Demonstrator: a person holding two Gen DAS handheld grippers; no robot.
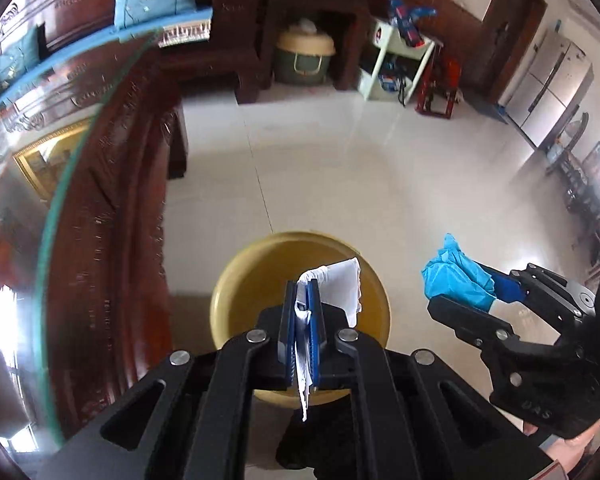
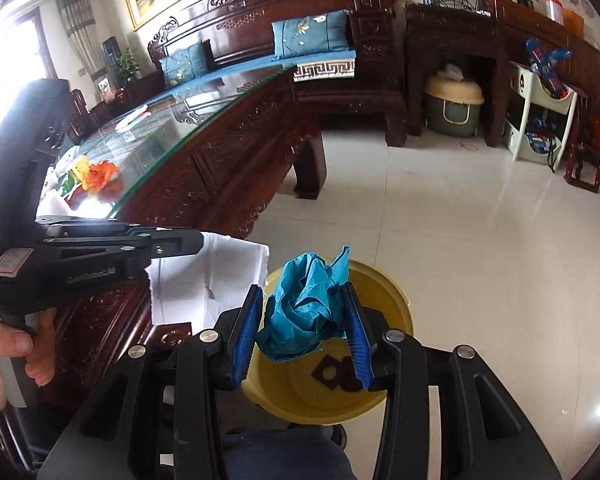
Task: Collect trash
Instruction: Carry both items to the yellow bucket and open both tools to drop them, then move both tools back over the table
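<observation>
A glass-topped wooden table (image 2: 204, 132) stands left of the pale tiled floor (image 1: 340, 168). On the floor sits a yellow bin (image 2: 384, 380), under both grippers. The left gripper (image 1: 302, 292) is clamped on a white paper (image 1: 342, 284) above the bin. The right gripper (image 2: 304, 308) is clamped on a crumpled blue paper (image 2: 304, 304), held over the bin's near rim.

So the bin (image 2: 384, 384) sits on the floor (image 2: 480, 240) just right of the desk (image 2: 204, 148). Both grippers are over it: left gripper (image 1: 302, 312) holding a paper sheet (image 1: 346, 284), right gripper (image 2: 304, 328) beside it with a crumpled wad (image 2: 304, 304). More scraps (image 2: 96, 174) lie on the desk, sofa (image 2: 284, 40) far behind.
</observation>
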